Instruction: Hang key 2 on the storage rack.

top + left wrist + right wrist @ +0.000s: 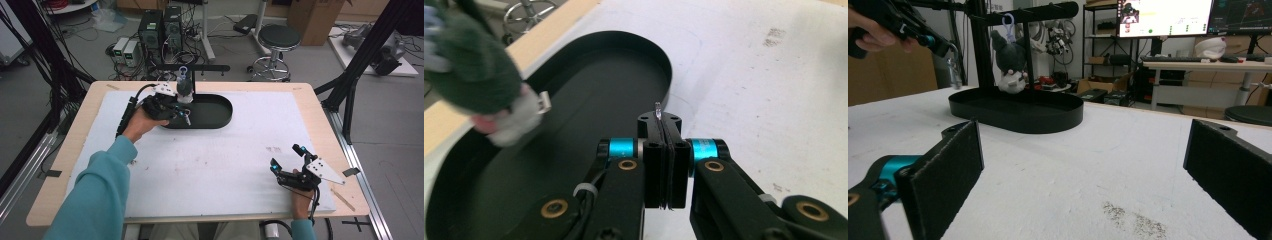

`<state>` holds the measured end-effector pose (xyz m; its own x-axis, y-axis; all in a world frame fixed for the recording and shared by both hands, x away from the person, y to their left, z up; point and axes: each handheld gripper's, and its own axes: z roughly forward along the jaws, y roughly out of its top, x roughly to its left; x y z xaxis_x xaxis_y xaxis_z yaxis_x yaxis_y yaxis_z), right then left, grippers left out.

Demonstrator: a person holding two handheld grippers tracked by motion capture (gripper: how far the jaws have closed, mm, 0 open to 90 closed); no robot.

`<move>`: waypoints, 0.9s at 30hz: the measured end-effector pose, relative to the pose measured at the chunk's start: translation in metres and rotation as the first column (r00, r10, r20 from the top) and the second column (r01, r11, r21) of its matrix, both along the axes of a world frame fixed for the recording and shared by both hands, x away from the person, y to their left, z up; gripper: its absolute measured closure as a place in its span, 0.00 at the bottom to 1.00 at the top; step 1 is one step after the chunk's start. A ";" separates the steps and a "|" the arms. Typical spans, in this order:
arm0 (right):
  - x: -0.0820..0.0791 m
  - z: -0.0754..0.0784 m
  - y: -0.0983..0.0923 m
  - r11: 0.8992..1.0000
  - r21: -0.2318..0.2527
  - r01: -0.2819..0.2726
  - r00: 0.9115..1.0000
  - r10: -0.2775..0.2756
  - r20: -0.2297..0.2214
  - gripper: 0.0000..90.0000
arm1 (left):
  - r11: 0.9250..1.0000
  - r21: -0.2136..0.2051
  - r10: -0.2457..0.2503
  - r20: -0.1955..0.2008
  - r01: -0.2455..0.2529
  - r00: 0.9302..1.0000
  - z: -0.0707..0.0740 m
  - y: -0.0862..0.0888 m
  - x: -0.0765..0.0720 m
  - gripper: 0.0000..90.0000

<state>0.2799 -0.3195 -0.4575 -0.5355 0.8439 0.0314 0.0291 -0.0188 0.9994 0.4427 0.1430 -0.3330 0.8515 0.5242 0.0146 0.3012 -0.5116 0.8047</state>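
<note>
— Keyring clip (657,109): where is it found, and how is it held?

— It is seen in the left gripper view just above centre of the frame, as a thin metal sliver pinched between the shut pads of the left tool (664,131). In the right gripper view it is seen hanging below that tool at the upper left of the frame. What hangs from the clip cannot be made out.

— Why is it gripped so tightly at its edge?

— A thin piece is likely kept from twisting that way, so it can be hooked or unhooked at the stand's bar (1030,11).

— And the plush charm (184,89)?

— It is hung by its pale loop from the bar, over the black oval tray (220,117), at the upper centre of the high view. The tray is presumably set beneath so that dropped pieces are caught.

— Where is the left tool relative to it?

— Just beside the charm, over the tray's left end.

— And the right tool (289,161)?

— It is rested on the counter (220,165) at the lower right of the high view, jaws spread wide with nothing between them, well apart from the tray, presumably kept out of the way.
</note>
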 end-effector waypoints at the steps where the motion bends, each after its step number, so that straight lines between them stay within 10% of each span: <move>1: 0.000 0.000 0.000 1.000 0.000 0.000 1.000 0.000 0.000 0.02 | 1.000 -0.003 0.004 0.006 -0.004 1.000 0.003 0.004 0.000 0.98; 27: 0.000 0.000 0.000 1.000 -0.005 -0.001 1.000 0.001 0.005 0.02 | 0.991 -0.058 0.122 0.098 -0.117 0.988 0.052 0.060 0.007 0.98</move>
